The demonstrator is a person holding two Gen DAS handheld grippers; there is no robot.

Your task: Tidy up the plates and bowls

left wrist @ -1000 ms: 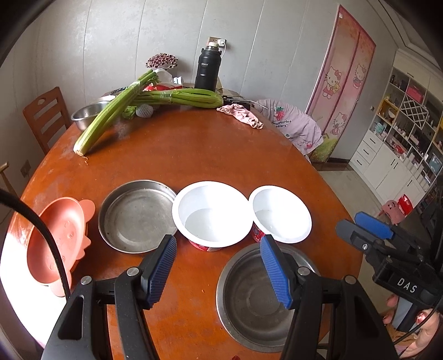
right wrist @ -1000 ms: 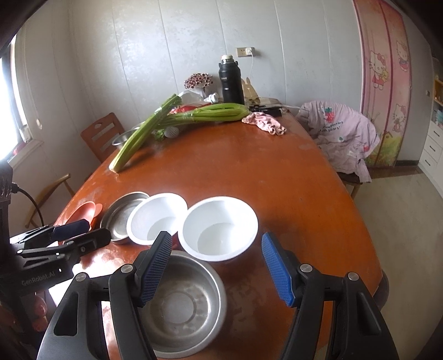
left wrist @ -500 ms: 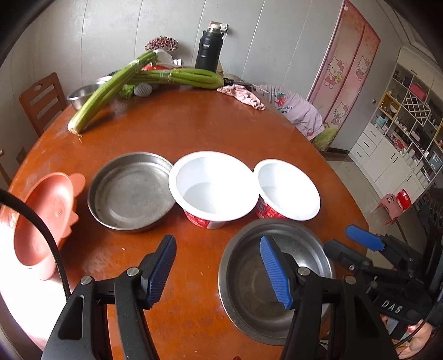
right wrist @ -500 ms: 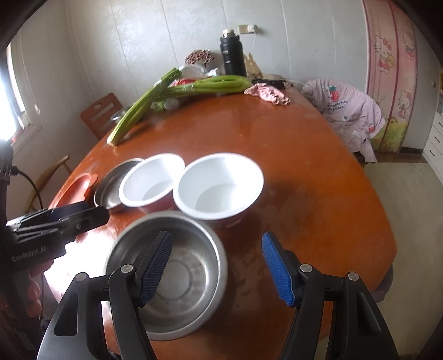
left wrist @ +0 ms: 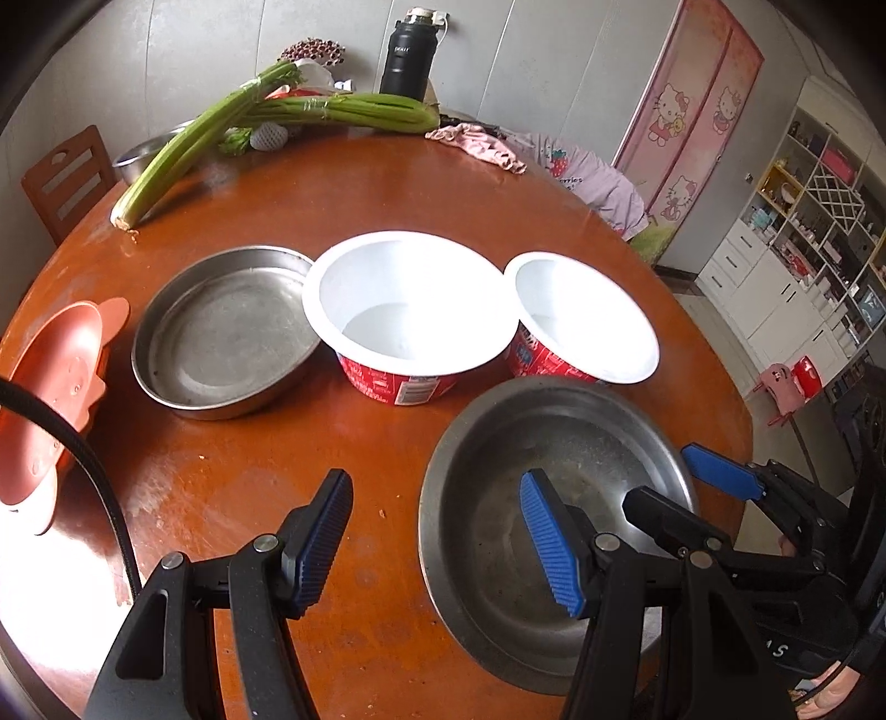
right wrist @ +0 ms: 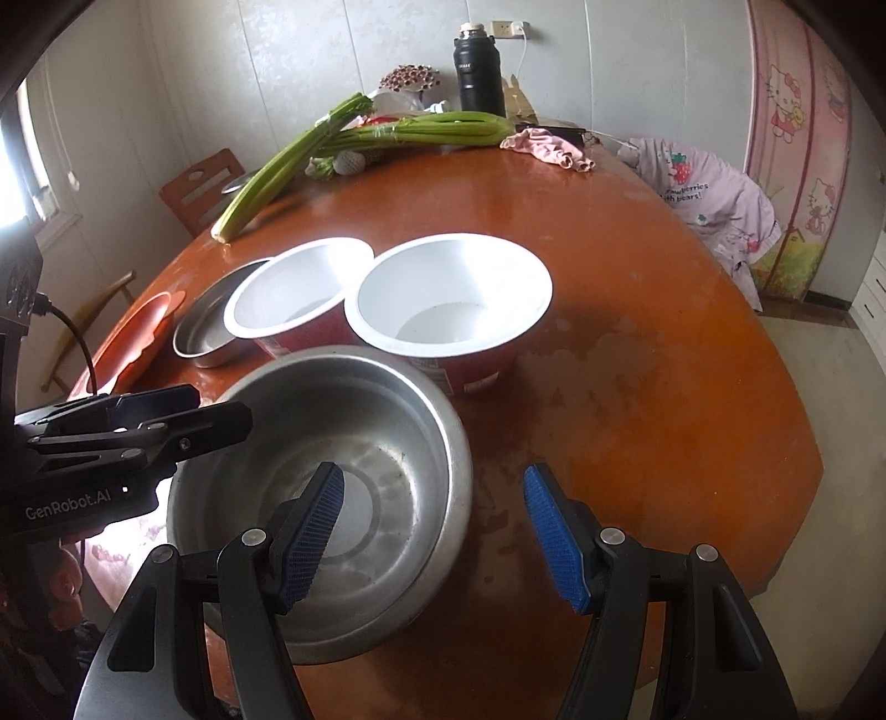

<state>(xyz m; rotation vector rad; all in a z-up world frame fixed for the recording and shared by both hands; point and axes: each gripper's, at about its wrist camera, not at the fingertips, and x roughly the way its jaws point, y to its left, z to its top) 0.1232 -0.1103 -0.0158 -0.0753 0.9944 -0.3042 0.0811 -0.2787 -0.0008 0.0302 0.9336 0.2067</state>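
Observation:
A steel bowl [left wrist: 548, 498] [right wrist: 343, 459] sits at the near edge of the round table. Behind it stand a large white paper bowl [left wrist: 407, 310] [right wrist: 293, 291] and a smaller one [left wrist: 581, 313] [right wrist: 451, 293]. A steel plate [left wrist: 221, 332] [right wrist: 207, 327] and a pink plastic plate [left wrist: 50, 387] [right wrist: 135, 332] lie to the left. My left gripper [left wrist: 437, 548] is open, straddling the steel bowl's left rim. My right gripper [right wrist: 434, 531] is open, straddling the bowl's right rim.
Celery stalks [left wrist: 266, 119] [right wrist: 354, 138], a black flask [left wrist: 407, 52] [right wrist: 479, 66], a pink cloth [left wrist: 482, 147] [right wrist: 548, 147] and a steel basin [left wrist: 138, 158] lie at the far side. Chairs [left wrist: 66, 177] [right wrist: 714, 194] stand around the table.
Both grippers have lowered and come closer to the steel bowl; each now has a finger over the bowl's inside. The dishes have not moved.

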